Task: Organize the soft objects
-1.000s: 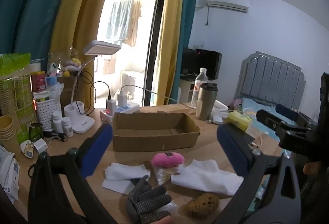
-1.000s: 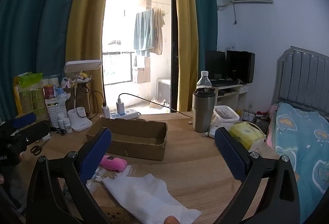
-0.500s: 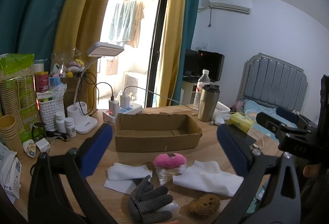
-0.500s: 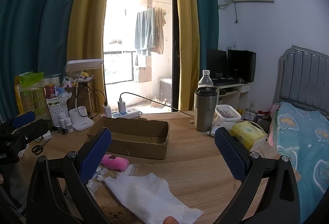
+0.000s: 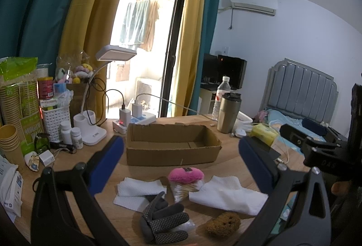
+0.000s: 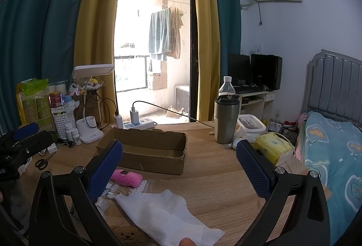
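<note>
Sunlight from the balcony door fell across a cluttered wooden table (image 5: 230, 155) beside a bed. Over the past second both cameras had lifted and drawn back a little, so more of the soft things came into view; nothing on the table had shifted, which suggests the sorting had not begun. The left claw (image 5: 181, 163) stood wide apart and empty, and so did the right claw (image 6: 179, 169). A cardboard box (image 5: 172, 146), seemingly empty, sat at mid-table, the likely place for the goods. Near its front wall lay a pink plush (image 5: 186, 174) resting on a bag of cotton swabs (image 5: 181, 189), with a folded tissue (image 5: 138, 192) on one side and a larger paper towel (image 5: 226, 194) on the other. Closer in were a grey glove (image 5: 164, 221) and a brown sponge (image 5: 222, 223). A steel tumbler (image 6: 225, 119) and a yellow tissue pack (image 6: 272, 148) stood well clear of the box, so the path seemed open.
</note>
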`<state>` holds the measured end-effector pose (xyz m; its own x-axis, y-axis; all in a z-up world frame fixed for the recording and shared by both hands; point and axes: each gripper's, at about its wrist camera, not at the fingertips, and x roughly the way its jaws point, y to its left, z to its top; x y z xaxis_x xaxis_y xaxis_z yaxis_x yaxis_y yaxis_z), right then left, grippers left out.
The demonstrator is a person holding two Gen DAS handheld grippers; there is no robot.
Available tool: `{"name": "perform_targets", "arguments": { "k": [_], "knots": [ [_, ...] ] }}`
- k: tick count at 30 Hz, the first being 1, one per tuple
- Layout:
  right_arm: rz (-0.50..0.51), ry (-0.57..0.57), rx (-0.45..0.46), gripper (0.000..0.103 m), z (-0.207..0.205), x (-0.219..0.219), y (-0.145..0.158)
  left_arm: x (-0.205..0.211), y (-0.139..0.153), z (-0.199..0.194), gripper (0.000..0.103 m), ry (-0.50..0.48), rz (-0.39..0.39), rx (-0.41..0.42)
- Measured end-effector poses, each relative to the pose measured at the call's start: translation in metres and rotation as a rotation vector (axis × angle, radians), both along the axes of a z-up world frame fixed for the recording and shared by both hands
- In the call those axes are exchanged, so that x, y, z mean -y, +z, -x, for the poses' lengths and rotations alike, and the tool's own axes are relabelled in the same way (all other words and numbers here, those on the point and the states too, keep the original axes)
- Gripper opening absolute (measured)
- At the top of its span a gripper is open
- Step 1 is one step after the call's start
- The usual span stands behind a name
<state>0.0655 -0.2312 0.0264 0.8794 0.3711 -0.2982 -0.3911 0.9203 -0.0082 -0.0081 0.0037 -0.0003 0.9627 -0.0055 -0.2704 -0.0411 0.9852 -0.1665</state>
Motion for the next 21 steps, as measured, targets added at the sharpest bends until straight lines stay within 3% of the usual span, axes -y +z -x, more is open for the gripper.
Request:
{"name": "perform_targets", "arguments": {
  "k": [21],
  "knots": [
    [-0.002, -0.001, -0.001, 0.102, -0.0004, 0.0002, -0.0001, 0.001, -0.0003, 0.0011, 0.102, 0.0, 0.004, -0.007]
  ]
}}
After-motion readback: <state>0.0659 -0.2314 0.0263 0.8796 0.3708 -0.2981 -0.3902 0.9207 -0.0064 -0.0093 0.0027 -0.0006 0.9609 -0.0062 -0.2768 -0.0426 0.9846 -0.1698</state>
